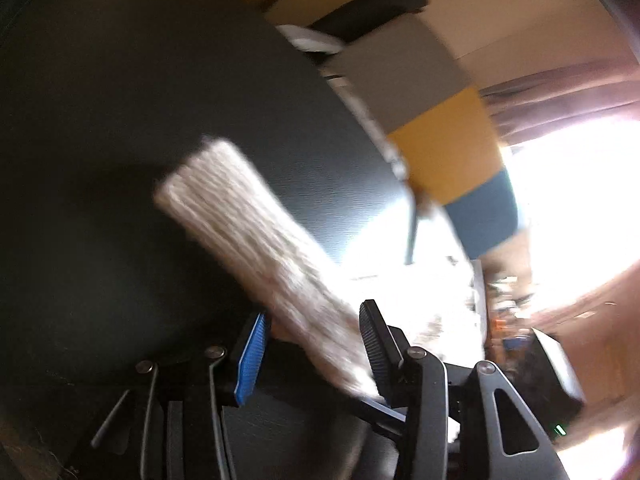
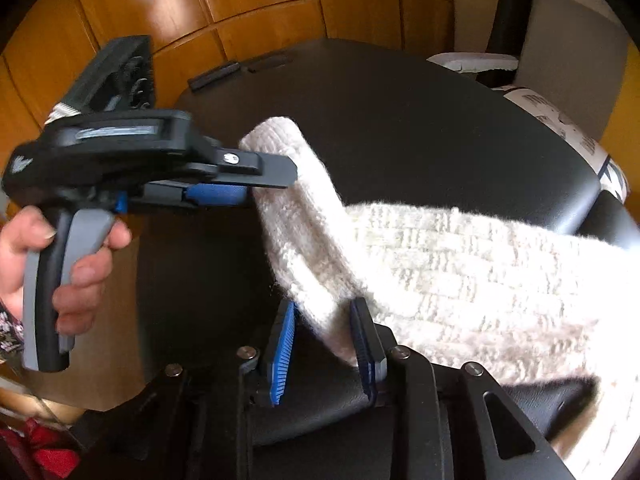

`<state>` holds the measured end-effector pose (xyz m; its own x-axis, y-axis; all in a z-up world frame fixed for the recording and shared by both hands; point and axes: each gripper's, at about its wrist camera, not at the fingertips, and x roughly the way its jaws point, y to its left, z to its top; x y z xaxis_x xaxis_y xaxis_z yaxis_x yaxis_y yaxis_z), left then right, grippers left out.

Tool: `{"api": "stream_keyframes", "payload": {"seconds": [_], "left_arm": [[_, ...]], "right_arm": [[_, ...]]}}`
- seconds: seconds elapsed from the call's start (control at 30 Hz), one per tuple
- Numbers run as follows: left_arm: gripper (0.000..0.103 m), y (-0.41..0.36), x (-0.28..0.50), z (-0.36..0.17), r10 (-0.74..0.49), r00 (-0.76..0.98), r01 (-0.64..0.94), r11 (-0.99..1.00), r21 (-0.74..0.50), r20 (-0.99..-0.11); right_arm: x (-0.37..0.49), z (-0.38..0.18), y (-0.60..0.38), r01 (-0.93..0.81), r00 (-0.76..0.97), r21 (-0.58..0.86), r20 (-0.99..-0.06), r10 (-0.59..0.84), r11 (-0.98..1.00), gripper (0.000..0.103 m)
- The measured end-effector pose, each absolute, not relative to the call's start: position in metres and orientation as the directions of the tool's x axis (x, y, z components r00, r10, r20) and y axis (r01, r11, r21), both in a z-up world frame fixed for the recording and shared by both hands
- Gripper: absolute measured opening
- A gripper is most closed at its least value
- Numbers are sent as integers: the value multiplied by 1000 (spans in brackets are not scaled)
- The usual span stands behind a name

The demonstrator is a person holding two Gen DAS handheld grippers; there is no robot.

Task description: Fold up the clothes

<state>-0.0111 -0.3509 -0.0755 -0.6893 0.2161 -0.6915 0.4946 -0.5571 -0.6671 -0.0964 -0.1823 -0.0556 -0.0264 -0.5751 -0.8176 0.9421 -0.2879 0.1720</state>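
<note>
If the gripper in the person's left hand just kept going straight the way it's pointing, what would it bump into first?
Probably the cream knit garment itself: its sleeve runs forward from between the left gripper fingers, right along that line. Past it lies the black table. Blur and unclear depth make this a guess.

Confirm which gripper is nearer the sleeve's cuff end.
Left. The left gripper pinches the knit sleeve just below its cuff end. The right gripper holds the same sleeve farther along, toward the sweater body.
</note>
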Motion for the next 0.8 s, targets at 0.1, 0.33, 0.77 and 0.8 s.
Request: {"api": "stream_keyframes", "payload": {"seconds": [0.1,0.33,0.77,0.8], "left_arm": [[46,-357,-10,-77,194,-703,520,-516,-681,-684],[42,-369,-21,-87,170,-750,533,-415,-737,-639],[5,-409,-33,-7,29,-926,296,-565,-770,-376],[5,-413,-37,0,3,-928,300,-588,-751,-373]], "right_arm": [[-100,-56,-176,917,-7,232,-802,-598,-323,32],[-111,-42,-159,875,-12,291,-785,-619,-386,34],[-184,6,-9,581,-410,257,-727,-551,-772,42],[-196,3,3,549,-425,258,-733,-531,-795,42]]}}
